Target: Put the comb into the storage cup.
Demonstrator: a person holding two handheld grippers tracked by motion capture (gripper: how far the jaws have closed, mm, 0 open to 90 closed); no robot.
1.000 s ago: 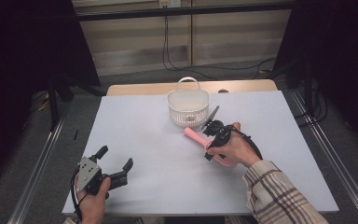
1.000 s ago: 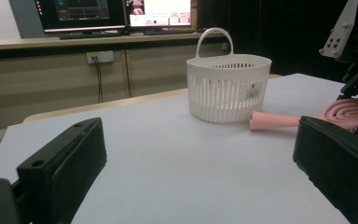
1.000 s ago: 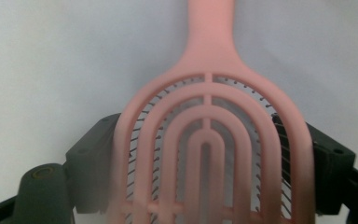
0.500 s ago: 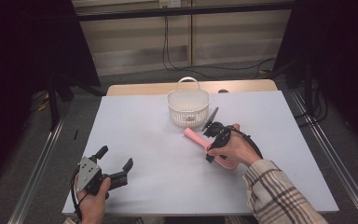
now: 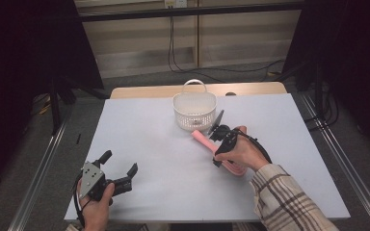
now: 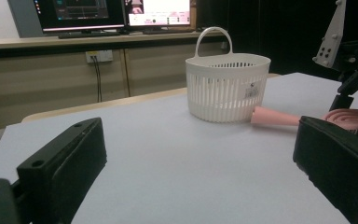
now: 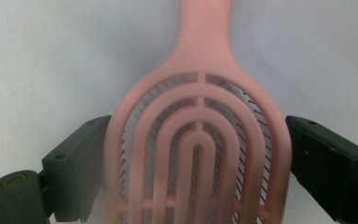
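The pink hairbrush [image 5: 221, 154] lay flat on the white surface [image 5: 149, 139] right of centre in the high view. Its handle pointed toward the upper left of that frame, and its tip lay just beside the white basket [image 5: 194, 110].

The right gripper [image 5: 218, 132] stood over the brush. In the right gripper view, the brush head [image 7: 198, 154] sat between the two jaws. The jaws had just been opening. A gap showed at the right jaw, and the left jaw stood close to the brush edge; contact there could not be confirmed. The brush therefore appeared to rest on the surface rather than in a grip.

The left gripper [image 5: 120, 168] rested at the lower left of the high view, well apart from the brush. Its jaws stood wide open and held nothing.

Assessment: the basket, as seen in the left gripper view [image 6: 227, 86], showed no contents through its slotted wall. Whether the brush was being set down or about to be picked up could not be determined. If the basket was the destination, the grasp, lift and placement all remained.
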